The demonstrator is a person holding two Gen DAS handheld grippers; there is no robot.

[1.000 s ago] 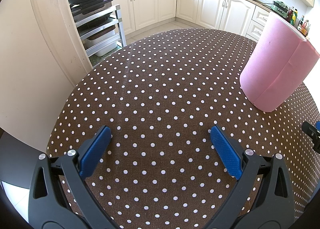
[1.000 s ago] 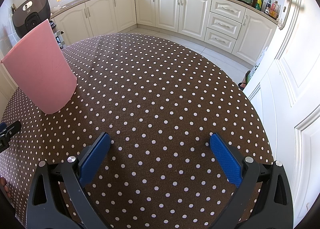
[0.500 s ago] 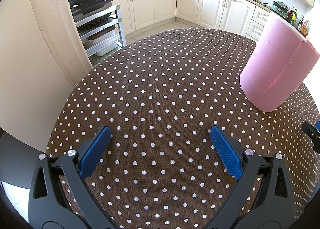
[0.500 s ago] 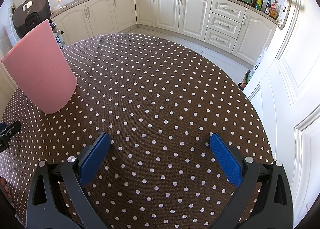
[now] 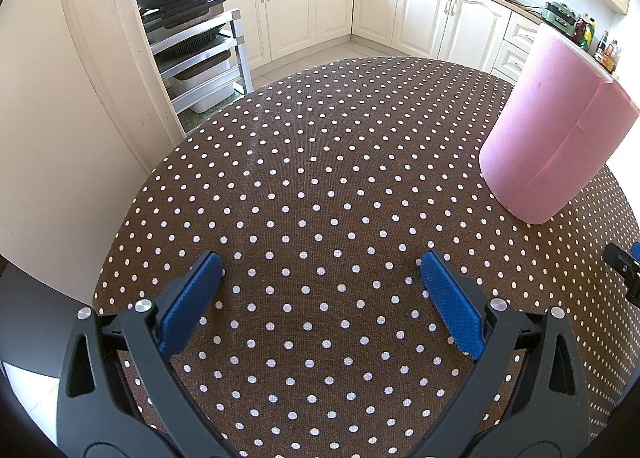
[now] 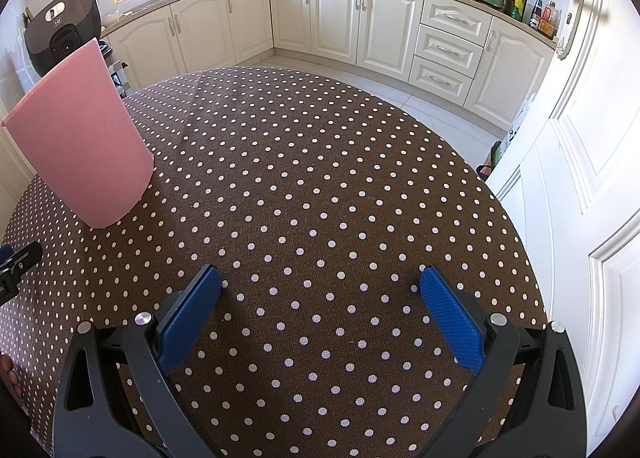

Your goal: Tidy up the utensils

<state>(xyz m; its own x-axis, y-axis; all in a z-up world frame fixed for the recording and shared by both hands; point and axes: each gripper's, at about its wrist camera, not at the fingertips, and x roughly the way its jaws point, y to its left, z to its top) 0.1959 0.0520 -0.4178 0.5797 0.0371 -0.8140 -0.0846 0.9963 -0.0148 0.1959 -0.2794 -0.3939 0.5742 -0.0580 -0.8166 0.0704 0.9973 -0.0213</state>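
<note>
A tall pink container [image 5: 560, 129] stands upright on the brown polka-dot tablecloth [image 5: 320, 177], at the right in the left wrist view and at the left as the pink container [image 6: 80, 137] in the right wrist view. No utensils show in either view. My left gripper [image 5: 320, 262] hovers low over bare cloth, open, with nothing between its blue pads. My right gripper [image 6: 320, 274] is likewise open over bare cloth. Each gripper's tip shows at the edge of the other's view: the right gripper's tip [image 5: 624, 270], the left gripper's tip [image 6: 16, 262].
The round table's edge [image 6: 516, 225] curves near a white door [image 6: 592, 161] on the right. A wall corner [image 5: 100, 97] and a metal rack [image 5: 200, 53] with an appliance stand off the left side. White kitchen cabinets [image 6: 340, 17] lie beyond.
</note>
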